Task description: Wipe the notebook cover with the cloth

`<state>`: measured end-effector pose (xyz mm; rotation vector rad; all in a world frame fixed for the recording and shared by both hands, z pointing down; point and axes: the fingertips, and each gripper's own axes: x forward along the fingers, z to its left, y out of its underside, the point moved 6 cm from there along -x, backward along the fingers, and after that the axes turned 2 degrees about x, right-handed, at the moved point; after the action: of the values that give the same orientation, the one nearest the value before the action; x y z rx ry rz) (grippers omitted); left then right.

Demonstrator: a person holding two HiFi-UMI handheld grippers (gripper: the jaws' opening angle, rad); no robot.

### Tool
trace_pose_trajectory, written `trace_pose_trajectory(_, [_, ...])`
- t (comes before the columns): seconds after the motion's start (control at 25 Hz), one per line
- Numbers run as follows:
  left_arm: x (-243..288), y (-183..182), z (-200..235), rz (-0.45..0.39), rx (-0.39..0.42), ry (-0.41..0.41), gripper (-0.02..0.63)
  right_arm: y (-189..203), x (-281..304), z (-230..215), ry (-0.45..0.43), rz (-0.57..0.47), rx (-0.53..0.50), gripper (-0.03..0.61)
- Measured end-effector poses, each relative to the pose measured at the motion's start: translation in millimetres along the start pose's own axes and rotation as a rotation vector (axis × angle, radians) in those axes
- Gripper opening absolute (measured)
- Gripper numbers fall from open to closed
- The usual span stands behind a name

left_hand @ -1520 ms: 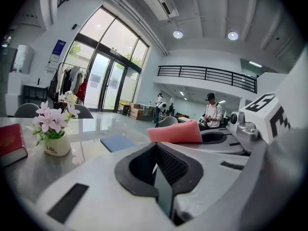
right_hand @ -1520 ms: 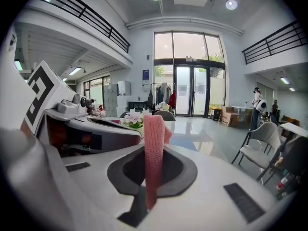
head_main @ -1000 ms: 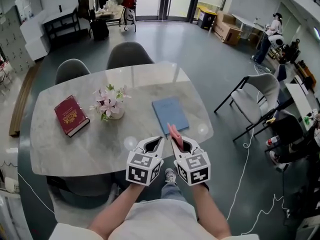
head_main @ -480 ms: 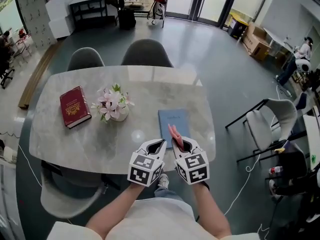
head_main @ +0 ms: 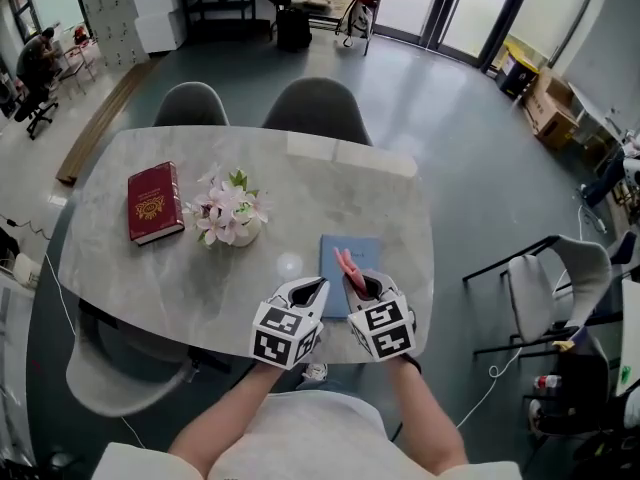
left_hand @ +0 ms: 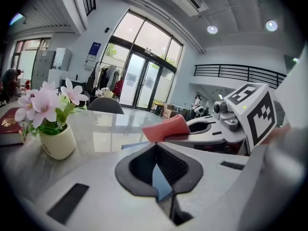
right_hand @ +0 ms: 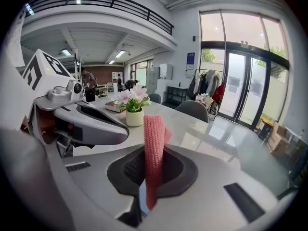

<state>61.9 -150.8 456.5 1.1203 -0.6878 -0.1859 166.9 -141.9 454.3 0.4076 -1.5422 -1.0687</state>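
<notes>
The blue notebook [head_main: 352,261] lies flat near the table's front edge, right of centre. My right gripper [head_main: 358,284] is shut on a pink cloth [head_main: 347,265], which sticks up out of the jaws over the notebook's near part. From the right gripper view the cloth [right_hand: 154,146] is a knitted strip standing between the pads. My left gripper [head_main: 308,290] hovers just left of the notebook, with its jaws together and nothing in them. In the left gripper view, a sliver of the notebook [left_hand: 132,146] shows past the jaws, and the cloth [left_hand: 166,128] is to the right.
A white vase of pink flowers [head_main: 229,218] stands left of the notebook, and a red book [head_main: 154,203] lies further left. Grey chairs [head_main: 316,108] are tucked in at the table's far side. Another chair [head_main: 545,293] stands off to the right. The table edge [head_main: 330,353] runs under my grippers.
The view has swung, and the notebook now sits closer to my grippers. The cloth's tip has come over its near part. Both grippers stay as they were.
</notes>
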Motion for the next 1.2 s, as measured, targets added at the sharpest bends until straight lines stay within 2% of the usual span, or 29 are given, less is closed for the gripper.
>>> trace_pose_trajectory(0.56, [28,3,22,0.012,-0.054,-0.118,0.008,-2,76,-42,-0.129,0.09,-0.255,0.014])
trace_pose_trajectory(0.84, [24,5,28,0.008,-0.064,-0.16,0.008,2,115,-44,-0.157,0.162,-0.43,0.014])
trace_pose_trajectory(1.2, [21,9,29,0.011,-0.073,-0.171,0.008,19,139,-46,-0.18,0.265,-0.525,0.014])
